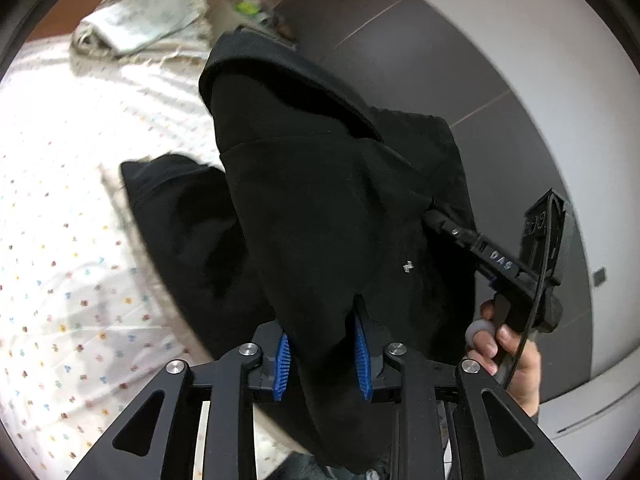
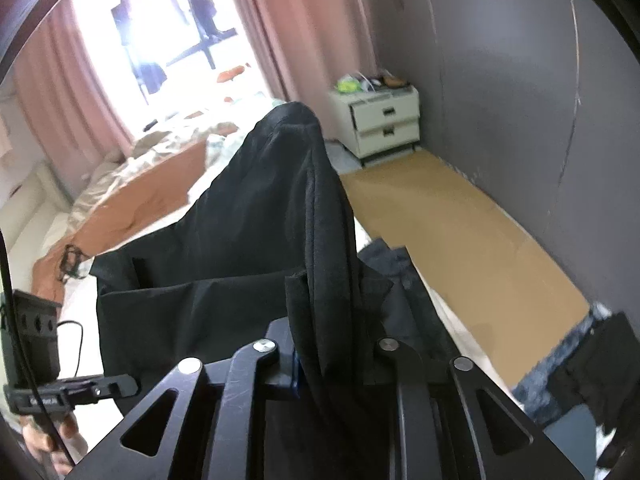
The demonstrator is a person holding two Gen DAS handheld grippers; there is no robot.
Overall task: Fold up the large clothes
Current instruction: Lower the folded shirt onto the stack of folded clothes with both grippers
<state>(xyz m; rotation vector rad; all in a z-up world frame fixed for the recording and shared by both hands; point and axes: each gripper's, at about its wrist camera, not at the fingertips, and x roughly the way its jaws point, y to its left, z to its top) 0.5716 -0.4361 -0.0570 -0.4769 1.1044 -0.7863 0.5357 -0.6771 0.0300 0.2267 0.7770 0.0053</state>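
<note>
A large black garment (image 1: 320,200) hangs in the air above the bed, held by both grippers. My left gripper (image 1: 322,356) is shut on a fold of it between blue pads (image 1: 282,360). The right gripper shows in the left wrist view (image 1: 436,218), pinching the cloth's right side. In the right wrist view the same garment (image 2: 248,232) drapes over and between my right gripper's fingers (image 2: 324,360), which are shut on it. The left gripper (image 2: 120,386) shows at the lower left there, its tips hidden by cloth.
A white bedsheet with small coloured dots (image 1: 60,220) lies below. A folded pale blanket (image 1: 140,20) lies at the far end. An orange quilt (image 2: 140,200), a white nightstand (image 2: 380,120), a cardboard sheet (image 2: 460,240) and dark clothes (image 2: 580,360) are around.
</note>
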